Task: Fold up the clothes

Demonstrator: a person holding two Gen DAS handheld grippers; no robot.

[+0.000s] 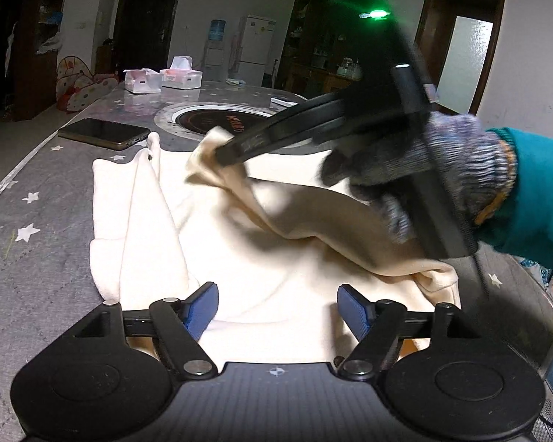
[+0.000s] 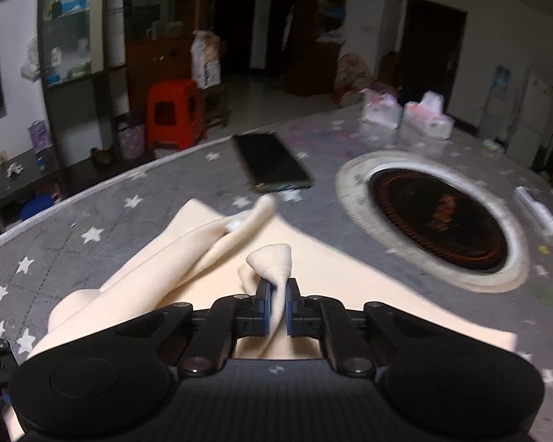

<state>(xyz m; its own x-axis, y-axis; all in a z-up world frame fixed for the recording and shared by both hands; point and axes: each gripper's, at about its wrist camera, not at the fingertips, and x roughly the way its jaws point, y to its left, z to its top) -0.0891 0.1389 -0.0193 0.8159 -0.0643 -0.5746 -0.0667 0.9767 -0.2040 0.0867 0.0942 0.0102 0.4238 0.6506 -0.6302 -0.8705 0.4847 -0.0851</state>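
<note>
Two hand-held grippers work a cream garment [image 1: 261, 287] spread on a grey star-patterned table [image 1: 37, 258], a fold midway. The right gripper [image 2: 277, 307], jaws clenched on a pinch of the cloth, has a tuft of fabric poking up between its blue pads [image 2: 266, 305]; seen from the left wrist camera, it reaches in from the right side of the frame, pointing down and toward the middle of the garment, a flap of cloth trailing from its tip and lifted clear of the layer beneath. A gloved hand [image 1: 457, 176] in a teal sleeve [image 1: 534, 191] grips its handle. The left gripper [image 1: 277, 307] hovers low over the near edge of the garment, jaws standing wide and released, nothing between them.

Judging by the lifted flap, the step in hand is carrying one side of the garment across its body. The next move appears to call for laying that flap flat over the middle and letting go, with the free left gripper placed to pin or smooth the near hem so the layers do not drag.

Beyond the cloth lie a dark phone [image 1: 105, 133], a round inset burner [image 2: 437, 219] and two tissue packs [image 1: 162, 79], all apart from the garment
</note>
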